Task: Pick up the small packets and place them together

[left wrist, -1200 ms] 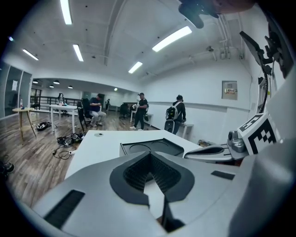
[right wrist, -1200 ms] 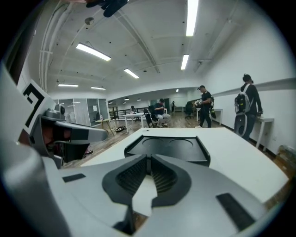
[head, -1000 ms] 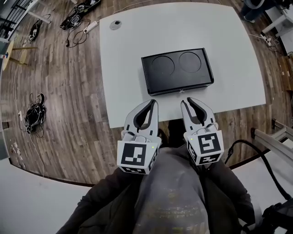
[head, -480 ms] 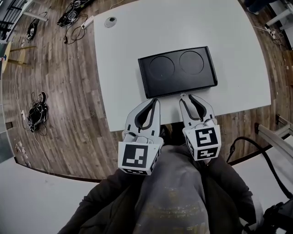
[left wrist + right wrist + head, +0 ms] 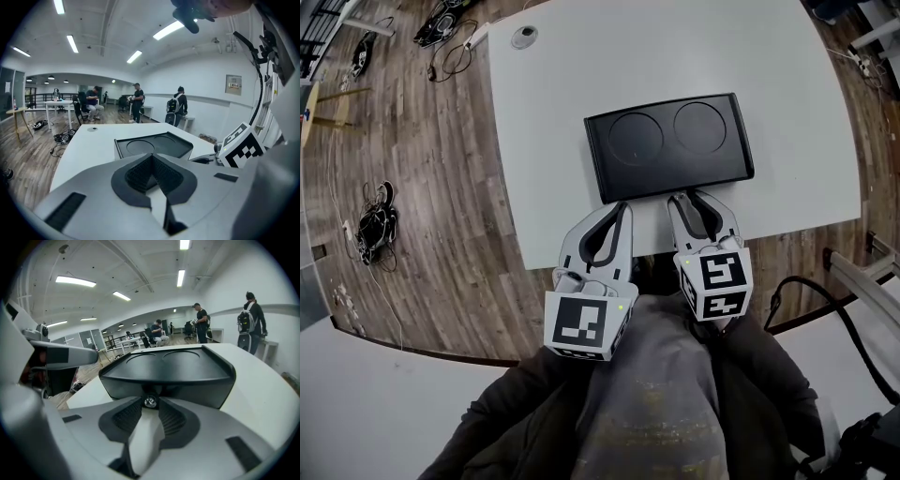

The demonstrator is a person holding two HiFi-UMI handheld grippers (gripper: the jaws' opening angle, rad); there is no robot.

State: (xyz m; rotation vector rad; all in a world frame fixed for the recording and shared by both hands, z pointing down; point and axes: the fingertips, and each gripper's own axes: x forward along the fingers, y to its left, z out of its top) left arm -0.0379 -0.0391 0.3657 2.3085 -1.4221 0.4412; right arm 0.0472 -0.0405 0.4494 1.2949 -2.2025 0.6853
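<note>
No small packets show in any view. A black box (image 5: 668,145) with two round recesses in its lid lies on the white table (image 5: 572,94). My left gripper (image 5: 622,208) hovers over the table's near edge just short of the box (image 5: 154,144). It (image 5: 151,158) is shut, with nothing between its pads. My right gripper (image 5: 689,199) has its tips at the box's front wall (image 5: 168,376), and its jaws are opening. A small metal knob (image 5: 150,402) on that wall sits in the gap at the right gripper's tips (image 5: 150,398), and the pads do not press it.
Cables and gear (image 5: 370,230) lie on the wooden floor left of the table, more at the far left corner (image 5: 450,19). A round grommet (image 5: 523,36) sits in the tabletop. A metal frame (image 5: 862,281) stands at the right. People (image 5: 136,101) stand far across the room.
Both grippers have moved forward toward the black box. The right one has reached its front wall, and its jaws have parted.
</note>
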